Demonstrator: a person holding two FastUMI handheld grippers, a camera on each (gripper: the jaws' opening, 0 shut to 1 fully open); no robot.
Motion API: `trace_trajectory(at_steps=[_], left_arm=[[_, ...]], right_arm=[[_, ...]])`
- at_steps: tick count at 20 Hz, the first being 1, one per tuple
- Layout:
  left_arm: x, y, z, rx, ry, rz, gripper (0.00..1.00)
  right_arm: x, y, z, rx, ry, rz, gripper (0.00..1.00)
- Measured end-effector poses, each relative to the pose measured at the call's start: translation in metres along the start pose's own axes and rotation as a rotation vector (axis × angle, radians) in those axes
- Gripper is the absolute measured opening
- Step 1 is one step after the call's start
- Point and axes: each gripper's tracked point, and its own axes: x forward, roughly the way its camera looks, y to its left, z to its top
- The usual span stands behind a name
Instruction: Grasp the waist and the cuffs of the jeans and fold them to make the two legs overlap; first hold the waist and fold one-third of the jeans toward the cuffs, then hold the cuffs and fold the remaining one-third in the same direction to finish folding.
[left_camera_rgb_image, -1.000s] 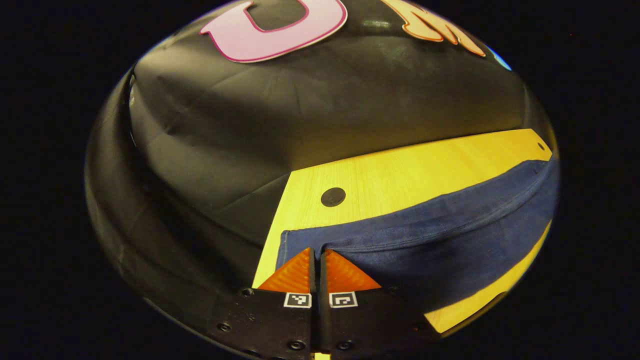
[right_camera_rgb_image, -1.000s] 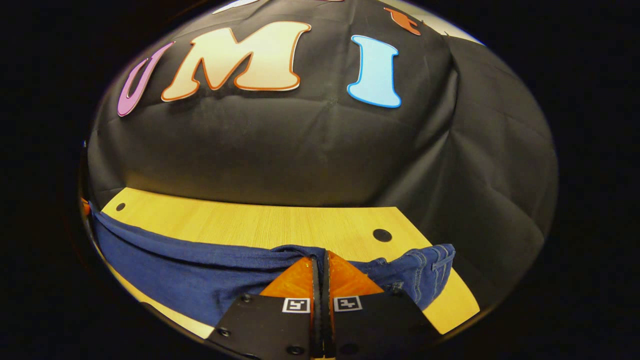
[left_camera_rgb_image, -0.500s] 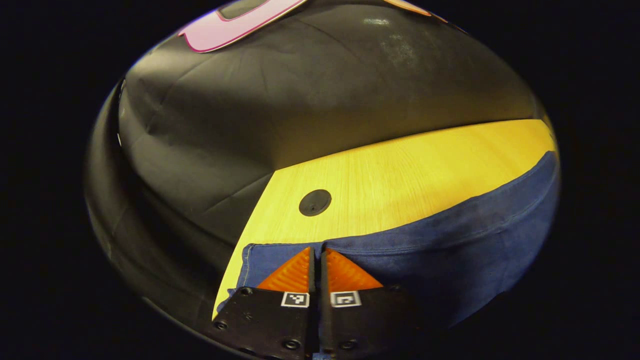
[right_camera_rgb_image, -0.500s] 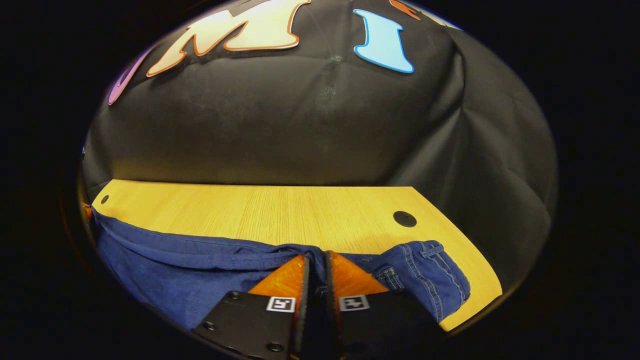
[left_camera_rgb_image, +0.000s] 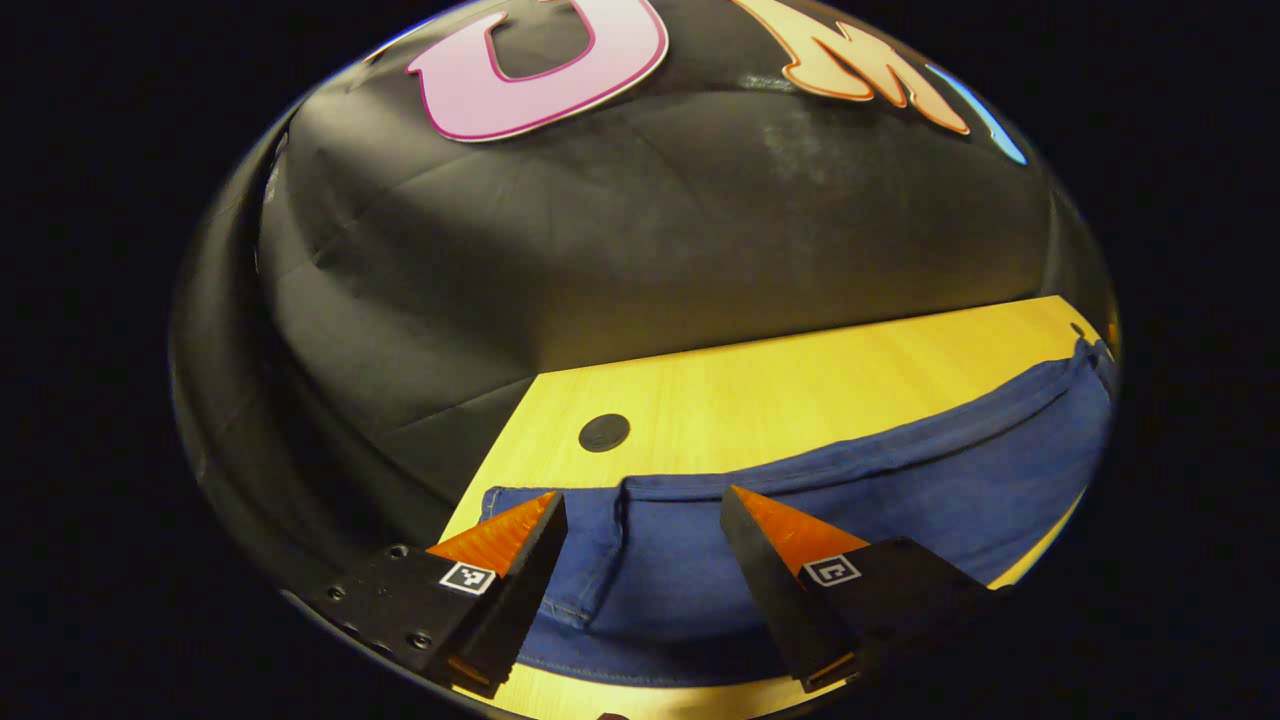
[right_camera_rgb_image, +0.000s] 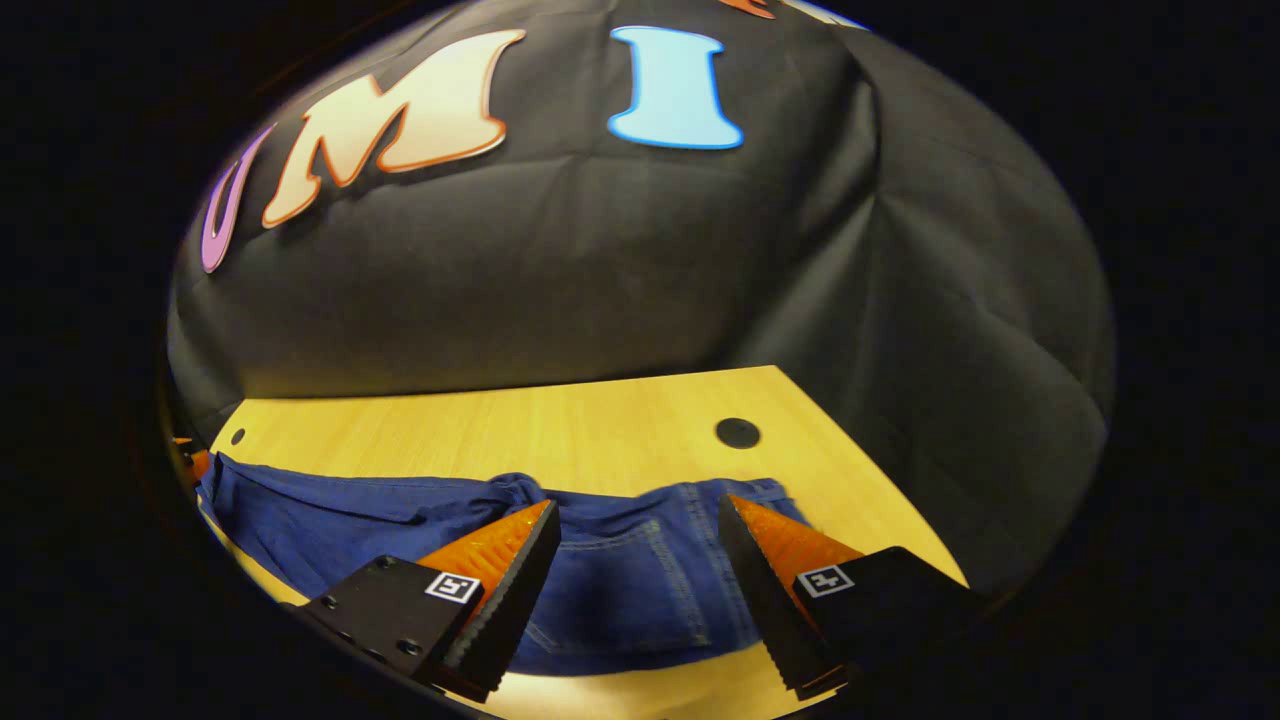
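Dark blue jeans (left_camera_rgb_image: 850, 500), flat lengthwise, legs overlapped, on the table (left_camera_rgb_image: 800, 380)

Left gripper (left_camera_rgb_image: 640, 500): fingers spread wide apart, nothing held between them, tips angled downward. Right gripper (right_camera_rgb_image: 635, 510): fingers likewise spread wide, nothing gripped, tips angled downward.

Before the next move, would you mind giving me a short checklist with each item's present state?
1. Left tool open, off the cloth: ok.
2. Right tool open, off the cloth: ok.
3. Dark blue denim jeans lying on the light wooden table: ok.
4. Two legs overlapping squarely: cannot tell.
5. Waist end flat between the right tool's fingers: ok.
6. Waist third folded toward the cuffs: not ok, not yet done.
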Motion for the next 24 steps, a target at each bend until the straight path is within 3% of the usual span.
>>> trace_trajectory(at_steps=[4, 9, 13, 14, 21, 22, 23, 24], left_arm=[[-0.041, -0.035, 0.004, -0.082, -0.031, -0.063, 0.95], [-0.079, -0.065, -0.024, -0.097, 0.02, -0.076, 0.96], [-0.1, -0.085, -0.031, -0.137, 0.027, -0.08, 0.96], [-0.103, -0.087, -0.033, -0.145, 0.038, -0.07, 0.96], [-0.124, -0.108, -0.012, -0.166, -0.006, -0.044, 0.96], [-0.128, -0.11, -0.01, -0.165, -0.008, -0.043, 0.96], [-0.13, -0.113, -0.011, -0.164, -0.008, -0.039, 0.96], [-0.133, -0.115, -0.011, -0.165, -0.005, -0.035, 0.96]], right_arm=[[-0.007, -0.08, -0.032, -0.011, 0.092, -0.07, 0.99], [0.006, -0.12, -0.08, 0.023, 0.216, -0.051, 1.0], [0.016, -0.123, -0.097, 0.085, 0.259, 0.005, 1.0], [0.017, -0.122, -0.099, 0.087, 0.259, 0.02, 0.95], [0.023, -0.114, -0.111, 0.136, 0.245, 0.102, 0.97], [0.023, -0.114, -0.108, 0.144, 0.224, 0.106, 0.91], [0.023, -0.114, -0.11, 0.14, 0.223, 0.112, 0.97], [0.022, -0.113, -0.111, 0.135, 0.216, 0.118, 0.96]])
